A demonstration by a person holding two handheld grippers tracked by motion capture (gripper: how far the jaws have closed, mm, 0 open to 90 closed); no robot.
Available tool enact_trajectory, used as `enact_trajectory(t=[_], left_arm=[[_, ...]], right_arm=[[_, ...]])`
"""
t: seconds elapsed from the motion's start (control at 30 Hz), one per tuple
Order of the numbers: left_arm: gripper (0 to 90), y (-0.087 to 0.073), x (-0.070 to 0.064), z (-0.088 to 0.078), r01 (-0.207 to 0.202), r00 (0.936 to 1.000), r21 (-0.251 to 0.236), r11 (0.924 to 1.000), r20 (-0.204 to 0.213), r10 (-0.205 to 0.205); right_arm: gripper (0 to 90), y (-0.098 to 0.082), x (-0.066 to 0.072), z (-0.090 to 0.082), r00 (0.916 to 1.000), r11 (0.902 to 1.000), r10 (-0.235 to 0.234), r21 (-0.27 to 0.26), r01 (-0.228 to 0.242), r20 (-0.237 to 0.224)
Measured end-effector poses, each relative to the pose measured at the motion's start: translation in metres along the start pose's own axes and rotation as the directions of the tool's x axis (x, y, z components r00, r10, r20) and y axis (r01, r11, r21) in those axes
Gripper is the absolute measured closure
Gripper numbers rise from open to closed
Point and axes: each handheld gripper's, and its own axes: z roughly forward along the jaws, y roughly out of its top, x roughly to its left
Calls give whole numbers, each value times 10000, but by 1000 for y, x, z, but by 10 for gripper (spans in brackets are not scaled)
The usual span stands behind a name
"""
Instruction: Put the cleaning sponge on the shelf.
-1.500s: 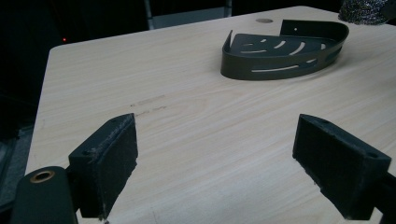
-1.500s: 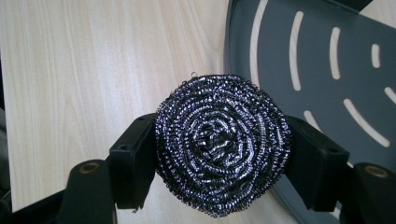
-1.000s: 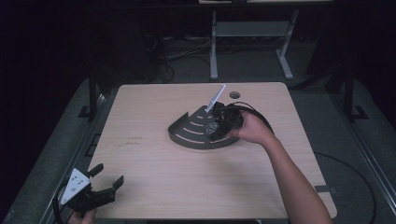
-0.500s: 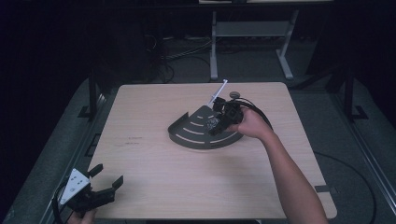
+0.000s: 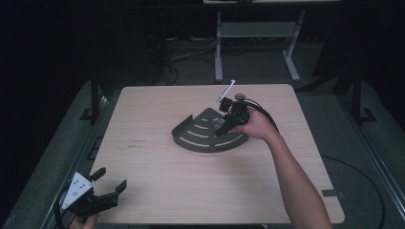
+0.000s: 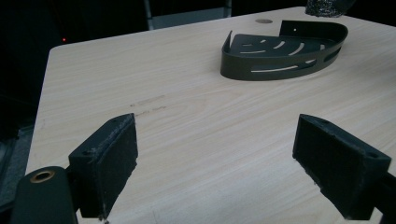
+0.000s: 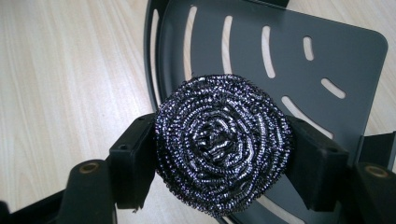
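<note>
Wooden table (image 5: 157,191) stands in a dark room. At its near left corner the left gripper (image 5: 106,191) rests with jaws wide apart. Toward the far right, the right gripper (image 7: 219,156) clamps a steel wool scourer (image 7: 223,140) above the dark slotted corner tray (image 5: 200,138).

Dark slotted corner tray (image 5: 203,138) is the sole obstacle resting on the table (image 5: 157,191). Right gripper (image 5: 223,125) with steel scourer (image 7: 223,150) occupies the space above the tray's right part. Tabletop left of and nearer than the tray lies open up to the left gripper (image 5: 109,190).
</note>
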Motion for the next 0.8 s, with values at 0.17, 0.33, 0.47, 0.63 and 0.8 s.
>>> enact_trajectory(t=[0.17, 0.33, 0.47, 0.63, 0.8], left_arm=[[133, 0, 0, 0, 3, 10000, -15, 10000, 13, -3], [133, 0, 0, 0, -1, 10000, -40, 10000, 6, 2], [133, 0, 1, -1, -12, 10000, -20, 10000, 10, 12], [132, 0, 0, -1, -10, 10000, -19, 10000, 40, 10], [132, 0, 1, -1, -16, 10000, -13, 10000, 37, 16]], right_arm=[[310, -1, -5, 4, 9998, 9998, 187, 80, -187, 15], [310, -2, -9, 10, 9994, 9993, 333, 163, -333, 33], [310, -1, -10, 17, 9992, 9988, 408, 258, -408, 36], [308, 1, -12, 26, 9989, 9980, 464, 432, -468, 99], [308, 1, -15, 33, 9979, 9969, 640, 452, -644, 92]])
